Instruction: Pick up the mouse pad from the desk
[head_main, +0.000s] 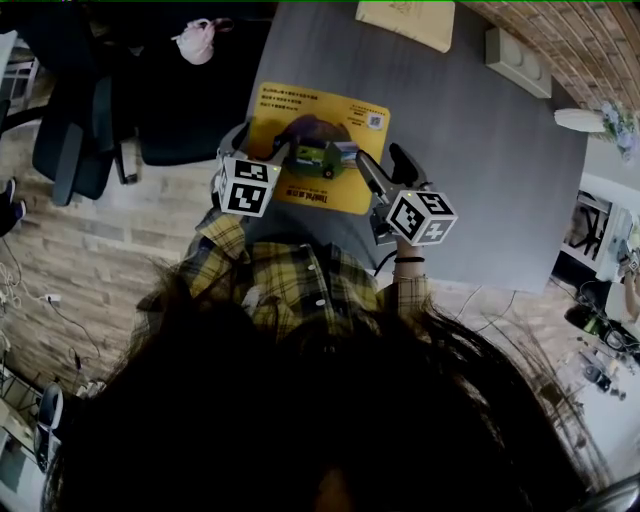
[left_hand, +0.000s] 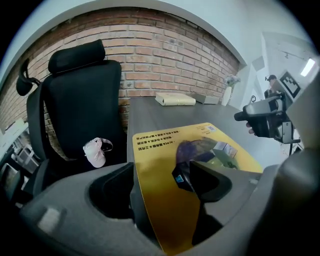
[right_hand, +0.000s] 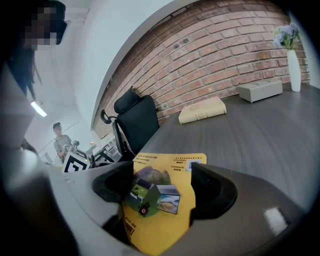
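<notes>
Both grippers straddle the near corners of the mouse pad

The yellow mouse pad (head_main: 310, 112) lies flat on the dark grey bench (head_main: 470, 180), close to the bench's near edge, with its left side almost at the bench's left edge. The left gripper (left_hand: 157, 177) is at the pad's near-left corner. Its jaws stand well apart: the left jaw sits at the pad's left edge, the right jaw reaches over the yellow face, and the pad fills the gap between them. The right gripper (right_hand: 160, 177) is at the near-right corner, pointing slantwise across the pad toward the chair. Its jaws are also spread wide, with the corner of the pad and part of its printed picture showing between them. Neither pair of jaws is closed on the pad.

A black office chair (head_main: 150, 100) stands just beside the bench's left side, with a small pink thing (head_main: 195, 42) on its seat. At the far end of the bench, against the brick wall (right_hand: 225, 45), lie a cream book-like packet (right_hand: 202, 110) and a flat grey box (right_hand: 260, 91), with a white vase of flowers (right_hand: 294, 65) beside the box. The wearer's yellow plaid sleeves (head_main: 285, 275) show below the grippers in the head view
</notes>
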